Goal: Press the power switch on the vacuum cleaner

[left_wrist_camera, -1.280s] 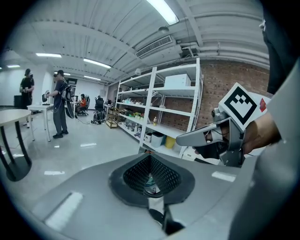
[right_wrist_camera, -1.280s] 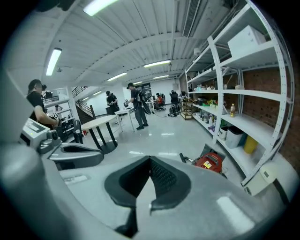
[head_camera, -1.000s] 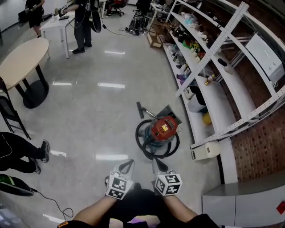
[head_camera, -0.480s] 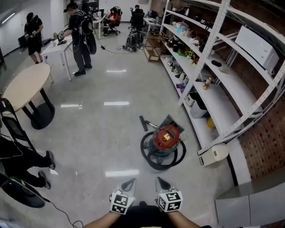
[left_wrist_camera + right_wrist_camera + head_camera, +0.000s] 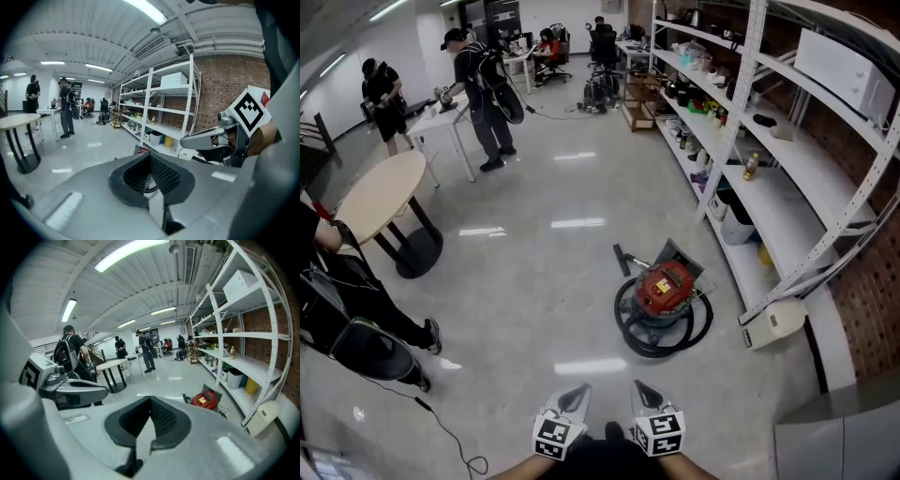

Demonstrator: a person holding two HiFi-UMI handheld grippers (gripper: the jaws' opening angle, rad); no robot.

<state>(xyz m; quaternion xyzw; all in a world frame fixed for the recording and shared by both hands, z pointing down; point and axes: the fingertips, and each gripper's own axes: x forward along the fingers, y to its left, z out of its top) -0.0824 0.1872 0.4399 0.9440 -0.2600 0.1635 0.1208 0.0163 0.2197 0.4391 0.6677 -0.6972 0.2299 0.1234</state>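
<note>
Since a second ago the view has tipped up and taken in more of the room: the vacuum cleaner (image 5: 664,291) has slid from frame centre toward 4 o'clock, and both tools sit lower at the bottom edge. The left tool (image 5: 574,396) and right tool (image 5: 643,392) are side by side, each with its jaws brought together on nothing. The cleaner, a red-topped canister, stands on the floor (image 5: 534,281) at about 1 o'clock from the tools and well apart from them, near the foot of the shelving rack (image 5: 787,178). A black hose (image 5: 639,339) is coiled round it. The right gripper view shows it too (image 5: 204,399), low and at 3 o'clock.

The approach has not begun, I judge. The switch itself is too small to pick out from here (so aim will need a closer look). The risks: a foot or tool snagging the hose loops on the near side, a closed tip skidding off the rounded lid if it lands off-centre, or the canister shifting away under the push.
</note>
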